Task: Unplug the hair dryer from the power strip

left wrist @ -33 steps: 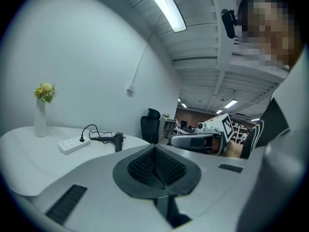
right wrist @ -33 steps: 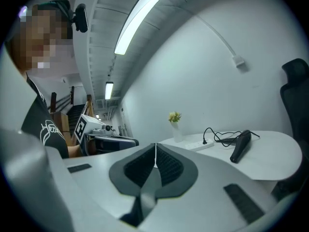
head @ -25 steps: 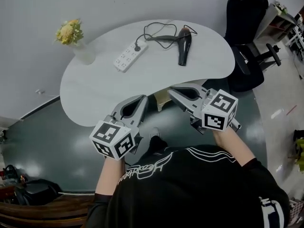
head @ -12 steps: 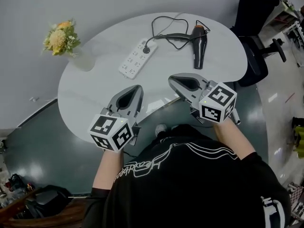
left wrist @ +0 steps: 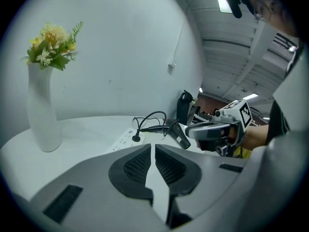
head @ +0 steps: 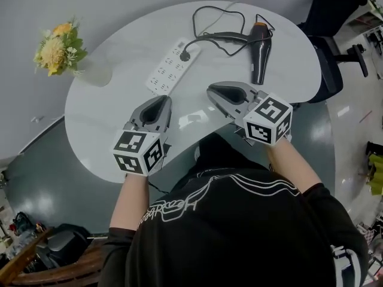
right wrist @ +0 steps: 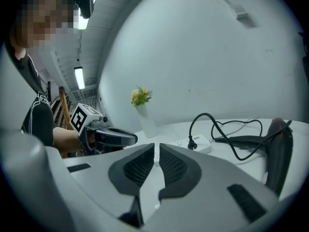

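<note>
I'm in an office-type room: black swivel office chair (head: pixel 335 5), white kidney-shaped table (head: pixel 108 113), plain grey wall (left wrist: pixel 120 57), glossy dark green floor (head: pixel 48 178), ceiling tube lights (right wrist: pixel 78 77).

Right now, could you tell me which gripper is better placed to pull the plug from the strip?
Probably the right gripper: the plug sits at the end of the strip nearer it, cord trailing toward the dryer. The left gripper faces the strip's middle, to steady it. Both are shut.

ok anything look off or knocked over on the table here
Nothing stands out: the vase stands upright, the hair dryer lies flat with its plug seated in the power strip, and nothing looks spilled or damaged.
</note>
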Demonstrator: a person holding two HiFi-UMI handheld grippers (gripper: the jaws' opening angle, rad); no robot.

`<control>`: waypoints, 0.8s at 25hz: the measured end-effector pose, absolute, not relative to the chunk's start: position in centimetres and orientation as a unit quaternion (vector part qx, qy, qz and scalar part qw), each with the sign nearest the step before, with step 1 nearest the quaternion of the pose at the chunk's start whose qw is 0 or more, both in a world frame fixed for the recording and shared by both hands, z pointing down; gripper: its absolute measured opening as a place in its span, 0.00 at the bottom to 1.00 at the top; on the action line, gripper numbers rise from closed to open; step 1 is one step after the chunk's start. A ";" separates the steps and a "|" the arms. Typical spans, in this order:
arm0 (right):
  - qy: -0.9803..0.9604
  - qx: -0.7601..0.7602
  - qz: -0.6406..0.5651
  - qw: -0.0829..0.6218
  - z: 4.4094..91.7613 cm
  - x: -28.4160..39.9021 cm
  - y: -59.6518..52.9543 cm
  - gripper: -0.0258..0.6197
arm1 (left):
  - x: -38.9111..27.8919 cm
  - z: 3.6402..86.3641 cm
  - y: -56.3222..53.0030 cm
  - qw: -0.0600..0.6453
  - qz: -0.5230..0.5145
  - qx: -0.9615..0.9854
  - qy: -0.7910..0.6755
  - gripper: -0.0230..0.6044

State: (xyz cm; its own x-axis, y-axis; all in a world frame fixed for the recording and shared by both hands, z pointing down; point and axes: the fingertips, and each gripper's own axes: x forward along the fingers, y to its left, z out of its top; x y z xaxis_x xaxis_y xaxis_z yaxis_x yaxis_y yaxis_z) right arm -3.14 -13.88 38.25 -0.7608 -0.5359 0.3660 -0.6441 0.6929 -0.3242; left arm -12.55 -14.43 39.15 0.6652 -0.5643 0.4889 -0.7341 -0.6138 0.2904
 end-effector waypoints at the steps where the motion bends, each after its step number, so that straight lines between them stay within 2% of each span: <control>1: -0.911 0.321 0.225 0.126 38.7 -3.2 -14.5 0.04 | -12.7 39.9 -15.2 0.239 0.186 0.878 -0.371 0.05; 11: -0.908 0.301 0.250 0.148 43.3 -3.2 -19.0 0.04 | -13.8 47.3 -20.9 0.263 0.267 0.843 -0.385 0.04; 20: -0.909 0.295 0.248 0.157 46.1 -4.0 -22.7 0.04 | -13.5 49.4 -22.1 0.256 0.327 0.829 -0.374 0.04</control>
State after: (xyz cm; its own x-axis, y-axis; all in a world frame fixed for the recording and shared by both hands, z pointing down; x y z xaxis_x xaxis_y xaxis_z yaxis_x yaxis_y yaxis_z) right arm -3.98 -22.68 46.14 -0.7765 -0.4595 0.4311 -0.6146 0.7030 -0.3577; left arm -13.46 -22.15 49.40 0.5062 -0.4539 0.7333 -0.7881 -0.5887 0.1796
